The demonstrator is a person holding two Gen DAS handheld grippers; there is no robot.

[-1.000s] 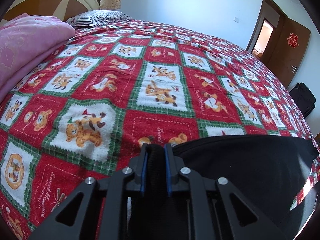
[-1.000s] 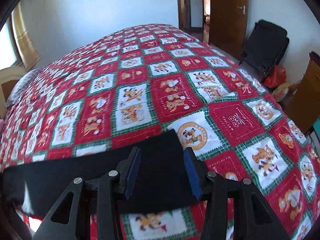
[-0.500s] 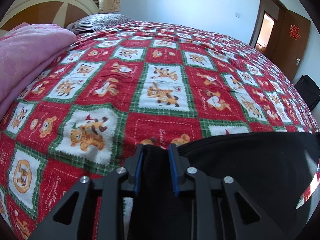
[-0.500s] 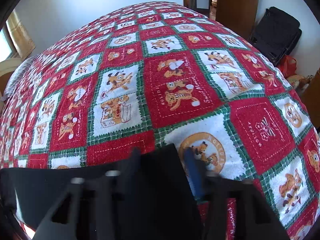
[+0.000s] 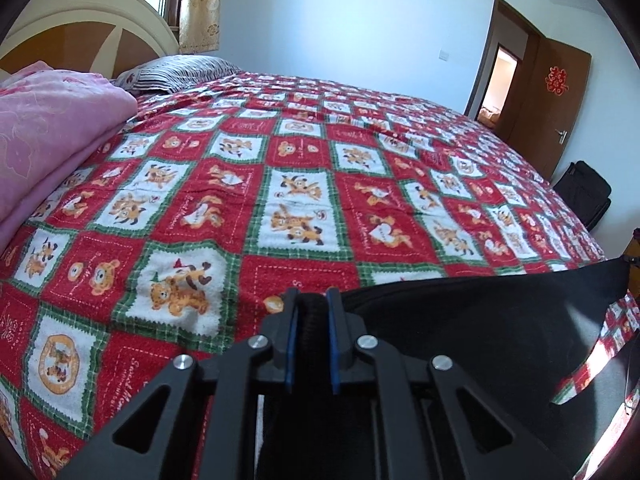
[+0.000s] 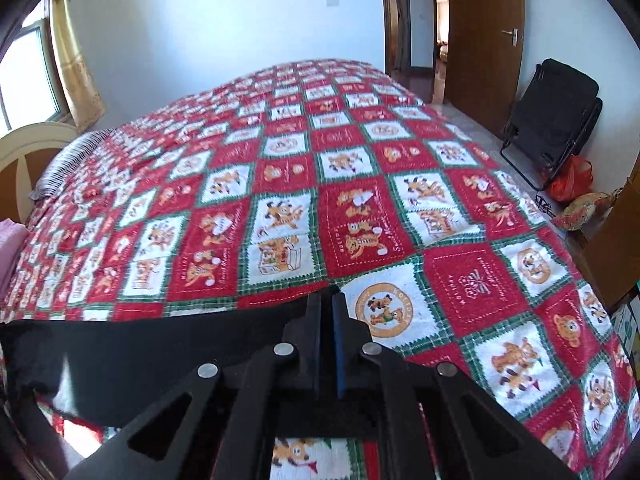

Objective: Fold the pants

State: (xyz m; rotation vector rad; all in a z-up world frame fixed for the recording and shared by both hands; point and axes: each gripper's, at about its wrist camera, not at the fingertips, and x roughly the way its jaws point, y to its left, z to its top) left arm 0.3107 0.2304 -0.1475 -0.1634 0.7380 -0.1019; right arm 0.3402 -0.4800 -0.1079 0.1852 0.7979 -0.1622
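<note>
Pants [image 5: 460,332] are hanging taut between my left gripper [image 5: 311,306] and right gripper [image 6: 329,312], both clenching black fabric; I'm keeping edges level, carrying toward twelve o'clock.

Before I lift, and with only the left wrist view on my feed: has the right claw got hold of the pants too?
Observer: Yes. The right claw is shut on the edge of the pants.
Operator: How does the cloth lie on that side?
Observer: It runs left from that claw as one flat black band over the quilt, with no bunching that I can see.
Operator: Is there anything on the floor nearby?
Observer: An orange bag lies at the foot of a black folding chair beside the bed.
</note>
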